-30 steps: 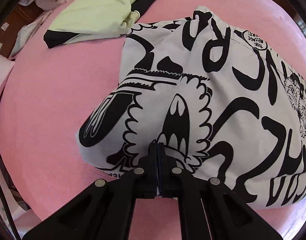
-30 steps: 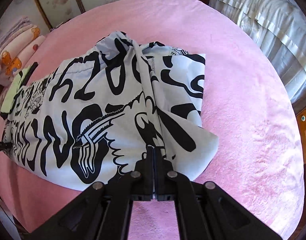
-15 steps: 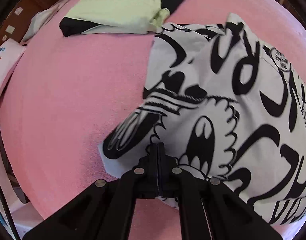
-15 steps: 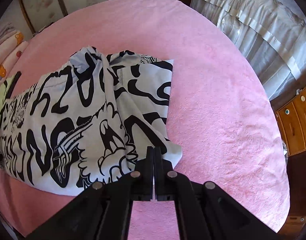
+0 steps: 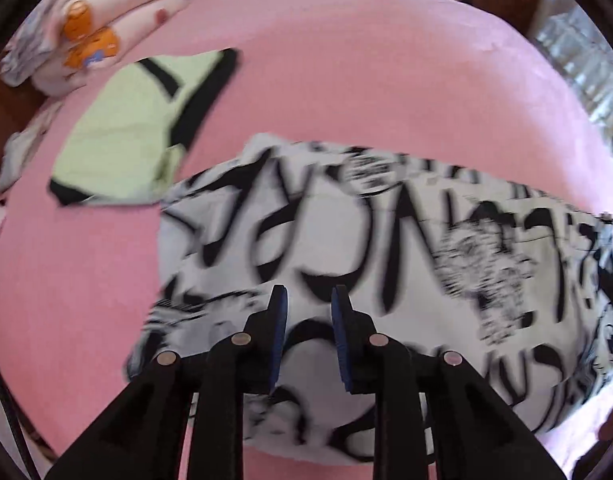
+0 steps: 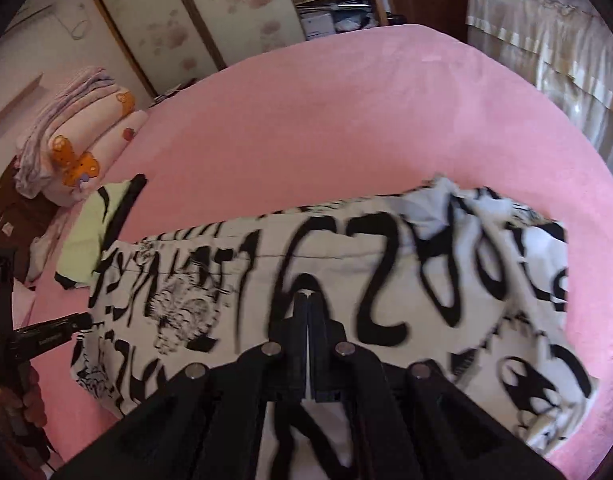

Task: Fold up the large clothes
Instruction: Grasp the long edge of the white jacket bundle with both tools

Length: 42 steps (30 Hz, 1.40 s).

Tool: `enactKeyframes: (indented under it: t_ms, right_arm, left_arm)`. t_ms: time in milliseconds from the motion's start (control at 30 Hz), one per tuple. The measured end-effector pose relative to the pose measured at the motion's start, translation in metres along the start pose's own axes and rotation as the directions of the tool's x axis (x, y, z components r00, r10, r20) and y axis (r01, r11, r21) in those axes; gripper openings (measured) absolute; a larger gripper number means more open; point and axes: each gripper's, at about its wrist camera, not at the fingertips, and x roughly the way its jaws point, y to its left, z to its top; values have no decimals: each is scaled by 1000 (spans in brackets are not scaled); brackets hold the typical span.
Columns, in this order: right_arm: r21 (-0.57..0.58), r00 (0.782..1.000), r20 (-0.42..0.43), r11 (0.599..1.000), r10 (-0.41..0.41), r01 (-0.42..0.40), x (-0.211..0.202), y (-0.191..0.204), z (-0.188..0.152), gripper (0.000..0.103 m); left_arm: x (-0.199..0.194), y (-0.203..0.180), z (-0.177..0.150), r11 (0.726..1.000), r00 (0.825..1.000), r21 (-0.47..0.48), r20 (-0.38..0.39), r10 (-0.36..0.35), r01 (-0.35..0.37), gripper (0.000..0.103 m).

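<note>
A white garment with bold black print (image 5: pixel 406 248) lies across the pink bed (image 5: pixel 366 80), blurred by motion. My left gripper (image 5: pixel 306 296) hovers over its near part; the jaws are opening, and the cloth lies beneath them with nothing pressed between the blue pads. In the right wrist view the same garment (image 6: pixel 426 280) stretches from left to right. My right gripper (image 6: pixel 307 296) is shut above its middle, with a thin white sliver of the cloth pinched between its fingers. The left gripper (image 6: pixel 78 322) shows at the left edge, with a hand (image 6: pixel 26 400) around it.
A folded pale green and black garment (image 5: pixel 134 136) lies on the bed left of the printed one. Stacked pink bedding with orange bears (image 6: pixel 78 140) sits at the far left corner. Curtains (image 6: pixel 546 40) hang beyond the bed's right side, with sliding doors behind.
Both grippers have swept forward and up over the printed garment, taking its near edge along. The left jaws, shut on the cloth before, now stand apart. The right jaws stay shut.
</note>
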Motion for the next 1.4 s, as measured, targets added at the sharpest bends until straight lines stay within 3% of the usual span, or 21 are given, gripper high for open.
enactKeyframes:
  t_ms: [67,167,300,400,500,633,767,867,933,967,1033,1167,1333,1400]
  right_arm:
    - [-38,999,-5,999,40,-40,17,24,5,0]
    - [-113,1000,-21,993,23,-25,45,48,12,0]
    - [-167,998,-64,986,-23,12,79,53,17,0]
    - [-178,996,-62,983,-62,51,92,36,23,0]
    - [-194,998,-40,980,-49,41,92,17,29,0]
    - [-214,998,-30,975,-62,55,87,-6,37,0]
    - [-155,994,-32,983,-106,99,81,-34,42,0]
    - [-120,988,-28,982,-153,149,74,-56,43,0]
    - [-91,990,-27,987,-138,135,67,-70,43,0]
    - [-78,991,-28,988,-134,131,65,-75,43,0]
    - [-81,989,-28,986,-148,146,63,-82,42,0]
    - [-99,989,-24,985,-144,141,59,-88,40,0]
    - [-54,988,-17,987,-155,153,51,-95,39,0]
    - [-36,981,-27,981,-192,191,50,-105,38,0]
  left_arm:
    - [7,-24,10,998,999,37,3,-53,53,21]
    - [17,-69,7,990,996,113,-12,-89,90,21]
    - [50,-88,22,990,997,133,-67,-28,37,21]
    - [67,-79,34,995,998,103,-70,6,1,21]
    - [79,-67,45,996,998,80,-61,32,-27,24]
    - [81,-47,47,999,998,37,-66,21,-19,24]
    - [86,-40,50,998,998,53,-61,27,-24,24]
    - [84,-40,50,992,994,77,-41,100,-97,24]
    - [78,-39,47,980,984,92,-20,178,-176,25]
    - [76,-38,46,976,980,92,-17,199,-197,32]
    - [77,-27,48,981,983,65,-25,182,-180,39]
    - [77,-12,52,989,988,19,-38,148,-147,39]
    - [83,-1,60,973,973,-26,-16,230,-231,39]
    - [85,4,61,972,974,-65,-25,225,-226,39]
